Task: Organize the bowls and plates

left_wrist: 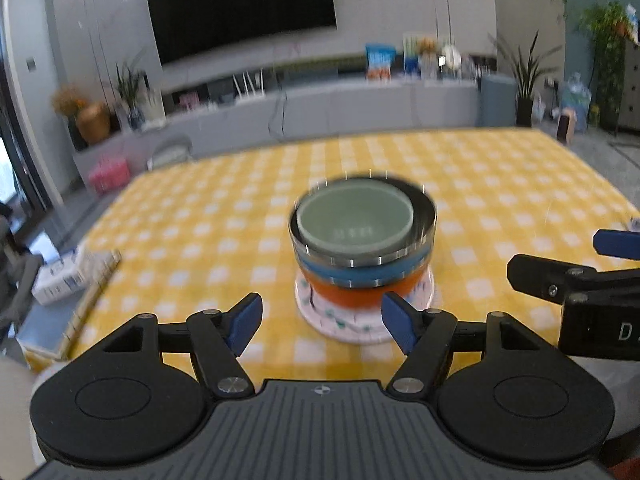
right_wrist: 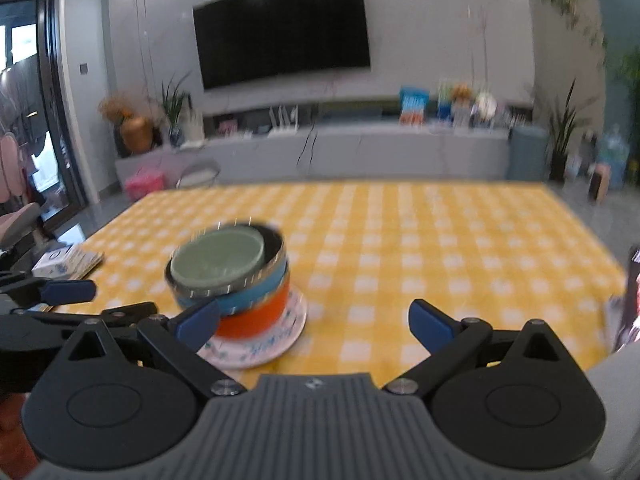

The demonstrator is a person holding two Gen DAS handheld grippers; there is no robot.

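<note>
While both frames are smeared by motion blur, the nearest parts read clearly: the left gripper (left_wrist: 322, 322) has its blue-padded fingers (left_wrist: 244, 322) spread wide with nothing between them, and the right gripper (right_wrist: 314, 326) likewise has its blue-padded fingers (right_wrist: 430, 326) spread apart and empty. Seen from the left wrist view, the right gripper's black linkage enters at the right edge; from the right wrist view, the left gripper's blue tip enters at the left edge.

Just beyond the fingers, on the yellow-and-white checked surface (left_wrist: 500, 200), stands one stack of dishes. At its bottom lies a white round plate with a green and pink pattern (left_wrist: 352, 330), flat on the cloth. On it sits an orange bowl (left_wrist: 352, 294), then a blue bowl (left_wrist: 360, 276), then a dark bowl with a shiny metal rim (left_wrist: 424, 220), and nested inside that a pale green bowl (left_wrist: 354, 216). In the right wrist view the same stack (right_wrist: 232, 276) sits left of centre, partly behind the right gripper's left finger.

At the left border of the surface lies a white box with blue print (left_wrist: 60, 280). Farther back, a grey low cabinet (left_wrist: 360, 104) runs along the wall, carrying plants and coloured packages, with a large black television (left_wrist: 240, 4) mounted above.
</note>
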